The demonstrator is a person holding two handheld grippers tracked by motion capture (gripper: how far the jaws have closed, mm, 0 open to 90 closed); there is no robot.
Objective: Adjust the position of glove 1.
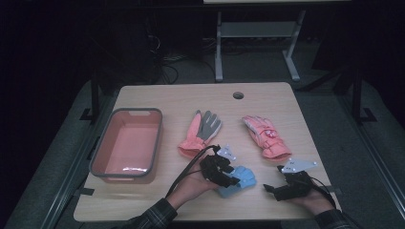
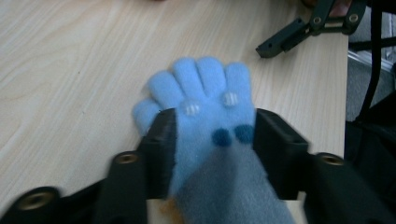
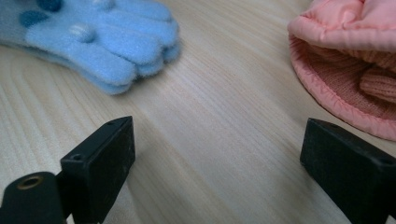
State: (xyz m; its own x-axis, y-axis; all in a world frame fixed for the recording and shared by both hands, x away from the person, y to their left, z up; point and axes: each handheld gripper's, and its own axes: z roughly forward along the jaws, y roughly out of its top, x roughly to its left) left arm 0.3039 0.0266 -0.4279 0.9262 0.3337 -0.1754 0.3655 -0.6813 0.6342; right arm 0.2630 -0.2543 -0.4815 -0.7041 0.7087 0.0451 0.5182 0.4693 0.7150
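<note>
A light blue fleece glove lies near the table's front edge, fingers pointing right. My left gripper is shut on it at the palm, one jaw pressed against each side. My right gripper stands open low over bare wood at the front right, nothing between its jaws. From there the blue glove's fingertips are ahead to the left. A pink padded glove lies further right, its cuff facing the right gripper. The right gripper also appears beyond the blue glove.
A pink bin with a grey rim stands on the left of the table. A pink-and-grey glove lies flat in the middle. A cable hole sits near the far edge. Desk legs and cables stand on the floor behind.
</note>
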